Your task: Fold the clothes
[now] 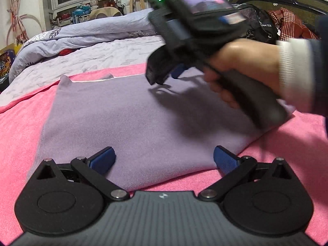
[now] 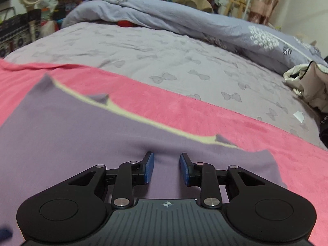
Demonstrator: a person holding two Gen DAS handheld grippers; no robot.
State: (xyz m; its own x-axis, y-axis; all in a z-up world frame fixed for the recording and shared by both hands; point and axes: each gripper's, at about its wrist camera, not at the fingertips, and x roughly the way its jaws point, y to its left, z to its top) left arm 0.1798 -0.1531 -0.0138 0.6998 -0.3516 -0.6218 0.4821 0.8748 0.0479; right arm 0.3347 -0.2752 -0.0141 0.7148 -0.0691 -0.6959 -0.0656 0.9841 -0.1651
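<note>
Lilac garment (image 1: 127,119) lies flat, part-folded, on pink towel (image 1: 22,123) over bed. Left tongs (image 1: 164,160) spread wide at near hem, empty. Right tongs (image 2: 166,169) parted, low over far edge. Risk: shallow pinch catches top layer only, or towel too; fold skews.

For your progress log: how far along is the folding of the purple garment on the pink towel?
Done: the purple garment already lies as a flat folded panel on the pink towel. In hand: nothing; the left gripper and right gripper are open above it. Left: probably another fold, though that is a guess.
</note>
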